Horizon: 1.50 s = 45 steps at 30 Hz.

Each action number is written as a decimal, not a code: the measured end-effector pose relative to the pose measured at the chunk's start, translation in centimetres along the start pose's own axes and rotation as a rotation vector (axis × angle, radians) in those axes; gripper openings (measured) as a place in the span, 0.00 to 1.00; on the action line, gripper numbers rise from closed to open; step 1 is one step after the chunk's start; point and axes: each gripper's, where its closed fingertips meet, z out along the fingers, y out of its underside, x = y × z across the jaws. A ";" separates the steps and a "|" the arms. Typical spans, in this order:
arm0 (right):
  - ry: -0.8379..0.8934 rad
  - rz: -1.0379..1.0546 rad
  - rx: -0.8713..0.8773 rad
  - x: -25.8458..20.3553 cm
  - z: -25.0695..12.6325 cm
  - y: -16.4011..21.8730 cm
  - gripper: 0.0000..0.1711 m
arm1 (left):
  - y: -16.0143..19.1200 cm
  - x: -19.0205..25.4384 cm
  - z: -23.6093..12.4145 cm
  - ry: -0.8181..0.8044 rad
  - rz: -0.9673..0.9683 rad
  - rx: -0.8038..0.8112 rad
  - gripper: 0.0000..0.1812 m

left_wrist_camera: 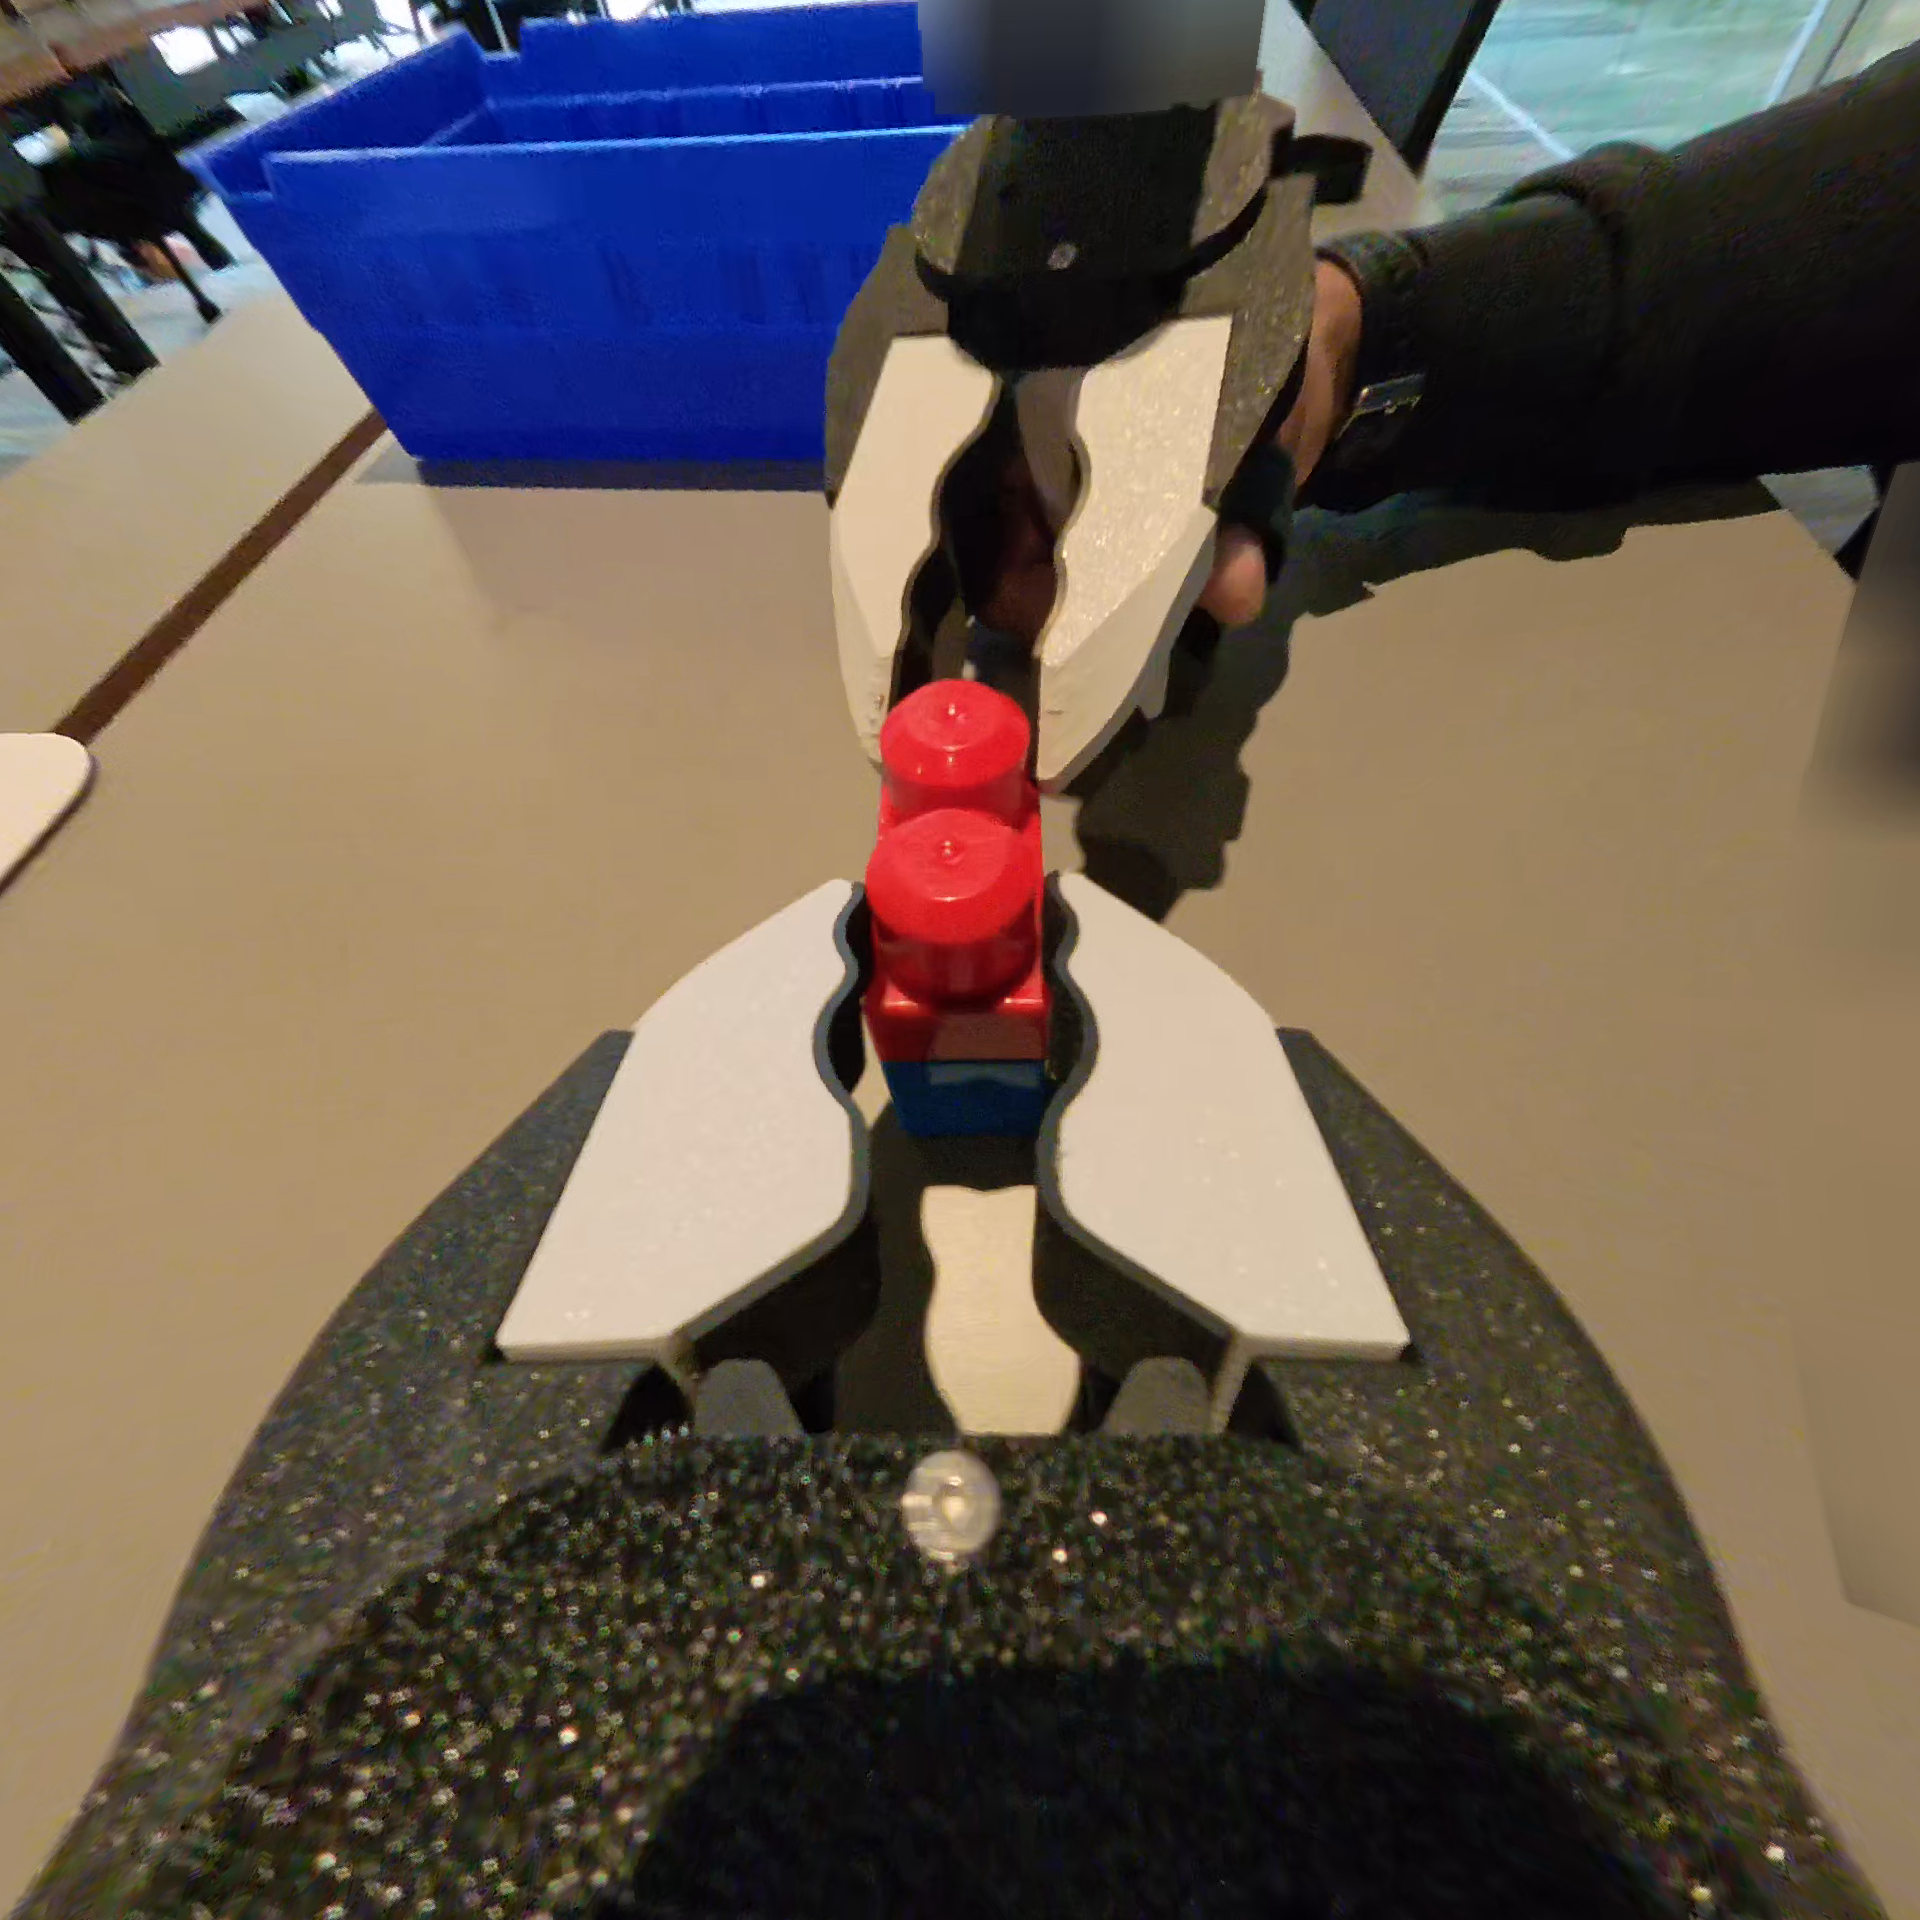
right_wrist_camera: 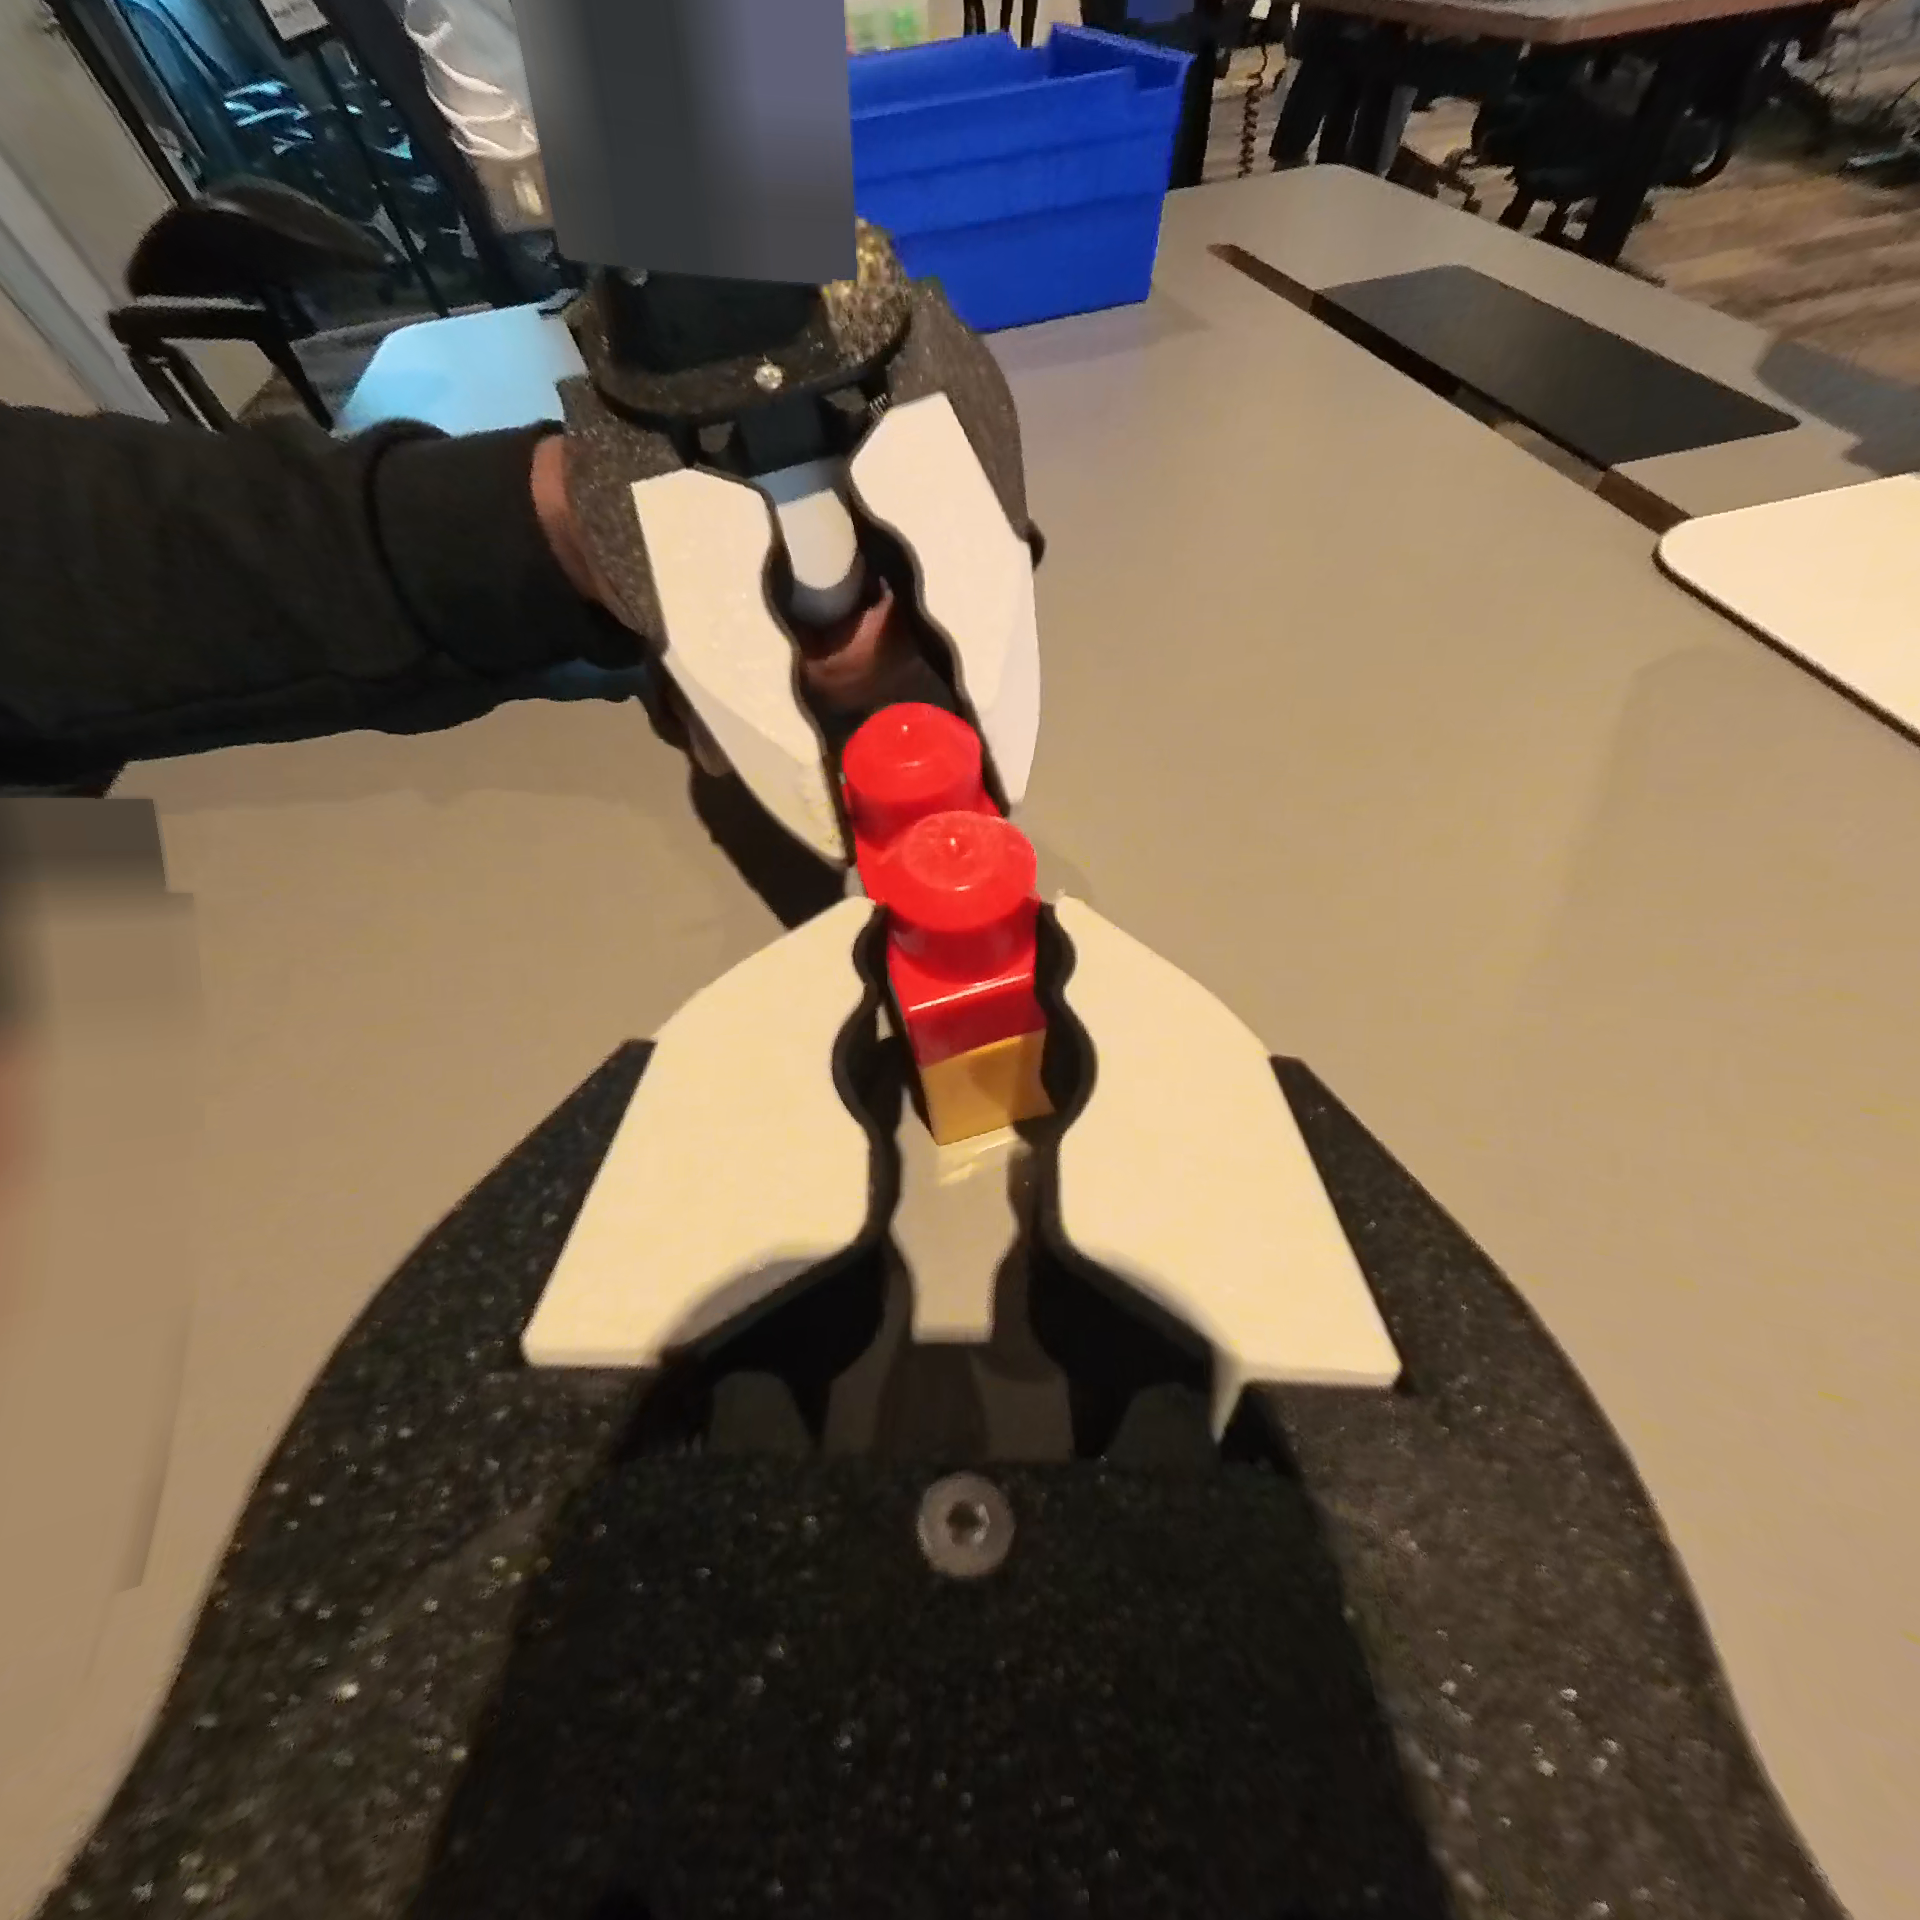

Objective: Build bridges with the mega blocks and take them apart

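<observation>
A red two-stud block [left_wrist_camera: 951,914] lies as the top span of a small bridge on the grey table [left_wrist_camera: 416,935]. In the left wrist view a blue block [left_wrist_camera: 966,1107] sits under its near end. In the right wrist view a yellow block [right_wrist_camera: 982,1091] sits under the end near that camera, below the red block [right_wrist_camera: 961,935]. My left gripper [left_wrist_camera: 954,894] is shut on the red block's near end. My right gripper [right_wrist_camera: 961,914] is shut on the opposite end. Each gripper also shows facing the other: the right gripper [left_wrist_camera: 961,748] and the left gripper [right_wrist_camera: 920,821].
Blue plastic bins [left_wrist_camera: 582,260] stand at the table's far side and also show in the right wrist view [right_wrist_camera: 1008,177]. A white board [right_wrist_camera: 1808,592] lies at the table's edge, and a black mat [right_wrist_camera: 1548,353] lies farther back. Chairs stand beyond the table. Only a small space, under 4 cm, lies between the two pairs of fingers.
</observation>
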 end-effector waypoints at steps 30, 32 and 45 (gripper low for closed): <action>0.038 -0.235 -0.276 -2.3 1.5 3.8 0.23 | 4.9 3.5 -0.2 -0.017 0.030 -0.463 0.23; 0.052 -0.231 -0.279 -2.1 1.5 3.8 0.21 | 4.9 3.5 -0.2 -0.014 0.028 -0.455 0.23; 0.084 -0.198 -0.297 -1.6 1.5 4.0 0.17 | 4.9 3.1 -0.1 -0.030 0.013 -0.444 0.22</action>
